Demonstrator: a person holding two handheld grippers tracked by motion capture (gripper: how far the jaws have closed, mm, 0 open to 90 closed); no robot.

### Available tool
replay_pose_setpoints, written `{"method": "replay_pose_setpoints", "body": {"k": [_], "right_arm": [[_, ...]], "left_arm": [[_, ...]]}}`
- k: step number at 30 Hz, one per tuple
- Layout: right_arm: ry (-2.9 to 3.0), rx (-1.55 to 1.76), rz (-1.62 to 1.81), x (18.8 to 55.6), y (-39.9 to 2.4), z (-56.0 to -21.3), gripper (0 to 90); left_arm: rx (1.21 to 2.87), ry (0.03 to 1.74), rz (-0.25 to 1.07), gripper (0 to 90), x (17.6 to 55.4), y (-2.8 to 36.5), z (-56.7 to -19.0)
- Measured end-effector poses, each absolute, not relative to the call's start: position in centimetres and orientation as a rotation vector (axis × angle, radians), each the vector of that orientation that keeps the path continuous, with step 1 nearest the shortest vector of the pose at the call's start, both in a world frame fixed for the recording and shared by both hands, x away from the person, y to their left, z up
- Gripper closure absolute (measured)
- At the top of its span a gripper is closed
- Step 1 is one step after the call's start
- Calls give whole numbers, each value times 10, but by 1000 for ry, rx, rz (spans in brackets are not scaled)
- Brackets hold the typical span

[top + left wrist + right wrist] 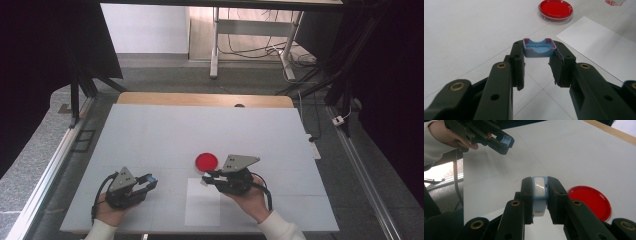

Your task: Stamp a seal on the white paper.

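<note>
Tongs each pinching a small blue piece above the white surface [150,135].
Left tongs [537,53] grip a blue cap [539,48] with purple rim by its sides; right tongs [540,195] clamp a blue-and-white case [539,192] between both pads. A red dish [206,161] sits just beyond the right tongs, a white sheet [202,202] lies between the hands. No writing or label can be read on either piece.

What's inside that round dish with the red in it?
The round dish holds a flat red layer that covers its whole bottom, under a clear lid. Nothing else shows in it; the bottom beneath the red is hidden.
</note>
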State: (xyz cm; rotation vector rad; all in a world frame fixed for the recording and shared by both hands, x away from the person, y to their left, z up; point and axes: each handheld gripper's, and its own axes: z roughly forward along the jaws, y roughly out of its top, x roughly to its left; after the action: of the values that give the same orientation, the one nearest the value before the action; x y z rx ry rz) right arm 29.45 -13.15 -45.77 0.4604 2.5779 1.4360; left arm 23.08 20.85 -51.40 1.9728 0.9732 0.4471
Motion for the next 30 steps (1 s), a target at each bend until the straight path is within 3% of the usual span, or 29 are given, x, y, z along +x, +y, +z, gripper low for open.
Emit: {"method": "replay_pose_setpoints", "body": {"k": [30], "right_arm": [[2691,427,1273,288,-122,-486,751]], "left_arm": [[1973,977,443,650,232,209,-515]]}}
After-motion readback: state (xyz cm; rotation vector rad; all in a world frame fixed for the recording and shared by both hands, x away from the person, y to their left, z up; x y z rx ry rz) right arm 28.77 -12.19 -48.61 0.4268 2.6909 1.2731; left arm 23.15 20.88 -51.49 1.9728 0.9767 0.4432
